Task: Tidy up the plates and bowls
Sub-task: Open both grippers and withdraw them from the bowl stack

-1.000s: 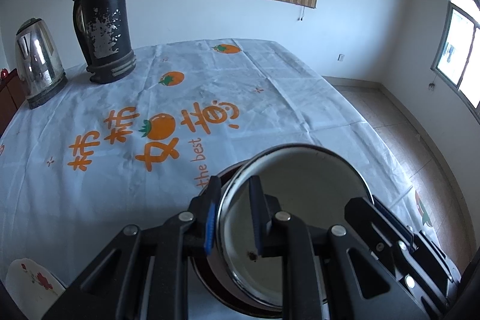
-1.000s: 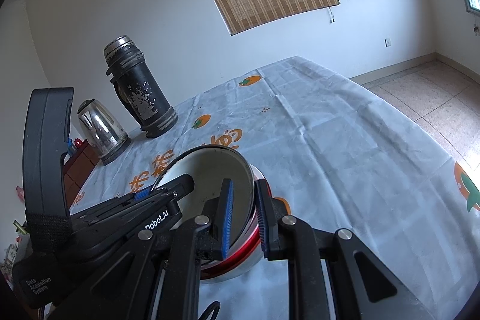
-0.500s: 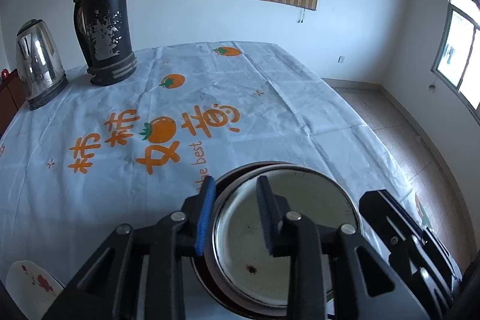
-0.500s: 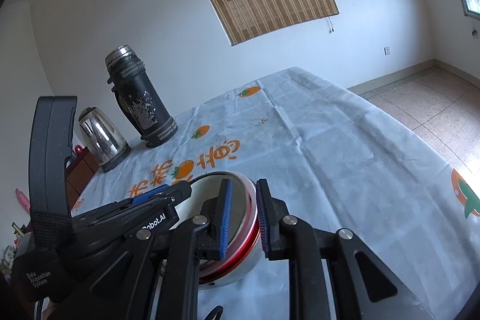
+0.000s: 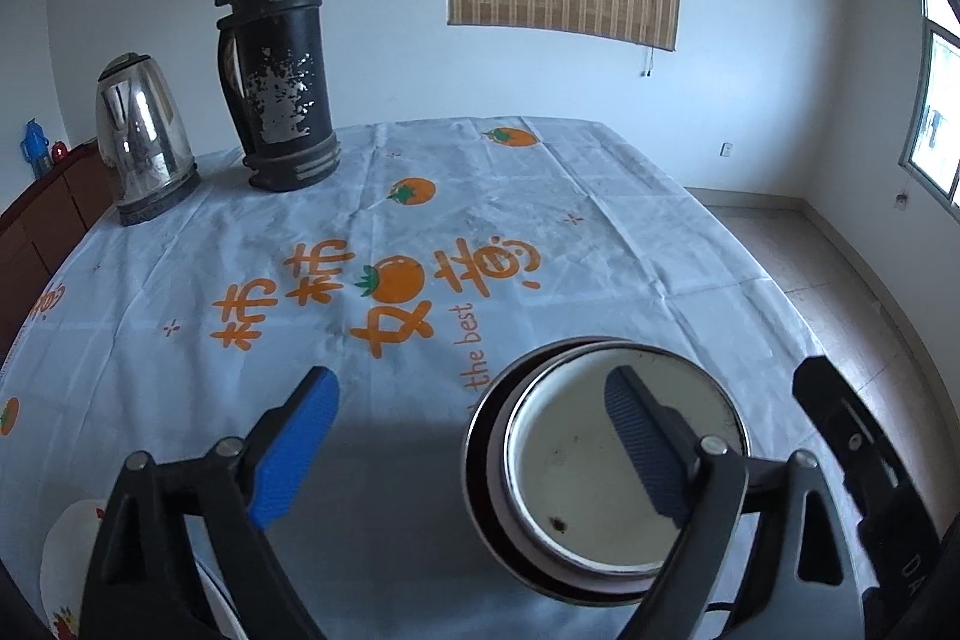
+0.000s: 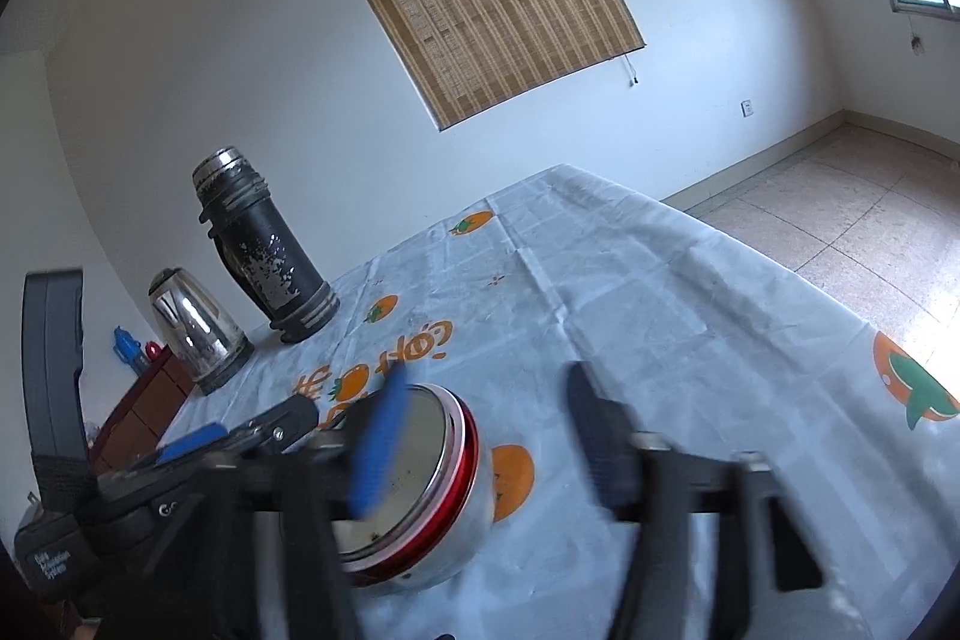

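The stacked bowls (image 5: pixel 606 466) sit on the table (image 5: pixel 540 232) at the near right part of the left wrist view, about 4 o'clock from the orange print in the middle of the cloth. The inner metal bowl (image 5: pixel 576 478), pale inside with a dark spot, rests in a wider bowl with a red band (image 6: pixel 465 454).

The left gripper (image 5: pixel 468 454) is opening and its jaws stand wide. The rim of the stack passes between them, but no pad presses on it: the left blue pad is well apart over bare cloth, and the right pad hangs above the inside of the metal bowl.

The right gripper (image 6: pixel 480 436) is opening too. In its own view the fingers are blurred, so I can only say the blue pad seems just clear of the rim at the 9 o'clock side, while the black finger is over the cloth at 3 o'clock.

A white plate (image 5: pixel 72 550) with a red flower pattern lies at 8 o'clock, partly under the left gripper's frame. At the far edge, around 11 o'clock, a black thermos (image 5: pixel 279 70) stands upright, with a steel kettle (image 5: pixel 144 136) just beside it on the left.
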Demonstrator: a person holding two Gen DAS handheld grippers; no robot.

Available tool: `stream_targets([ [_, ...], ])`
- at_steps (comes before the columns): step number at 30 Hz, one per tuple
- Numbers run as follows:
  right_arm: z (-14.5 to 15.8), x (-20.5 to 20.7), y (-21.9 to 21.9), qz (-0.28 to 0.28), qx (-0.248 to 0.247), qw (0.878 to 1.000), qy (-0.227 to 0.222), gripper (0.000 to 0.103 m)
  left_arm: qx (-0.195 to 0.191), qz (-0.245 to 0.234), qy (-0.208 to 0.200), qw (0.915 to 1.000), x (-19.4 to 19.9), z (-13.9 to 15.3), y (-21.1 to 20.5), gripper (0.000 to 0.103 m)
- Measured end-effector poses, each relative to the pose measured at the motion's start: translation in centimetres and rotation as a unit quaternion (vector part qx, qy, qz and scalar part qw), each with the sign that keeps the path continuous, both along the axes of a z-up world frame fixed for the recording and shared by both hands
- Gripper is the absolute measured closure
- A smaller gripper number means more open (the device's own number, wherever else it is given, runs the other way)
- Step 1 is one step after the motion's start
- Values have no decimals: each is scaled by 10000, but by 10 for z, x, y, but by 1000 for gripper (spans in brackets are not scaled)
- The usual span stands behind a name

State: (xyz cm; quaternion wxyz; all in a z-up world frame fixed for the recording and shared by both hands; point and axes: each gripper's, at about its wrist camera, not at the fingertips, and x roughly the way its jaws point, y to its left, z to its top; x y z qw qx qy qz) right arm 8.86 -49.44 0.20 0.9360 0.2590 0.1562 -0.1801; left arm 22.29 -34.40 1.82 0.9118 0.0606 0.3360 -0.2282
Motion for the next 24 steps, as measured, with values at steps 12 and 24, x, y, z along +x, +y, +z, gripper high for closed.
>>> stream_targets([
  [12,-2,-27,8,-274,-272,9993,17,34,-209,110,-213,9995,-35,-13,20,9],
  [24,-1,-86,27,-634,-337,9974,-45,34,-41,-216,-345,9992,-90,-14,36,9],
])
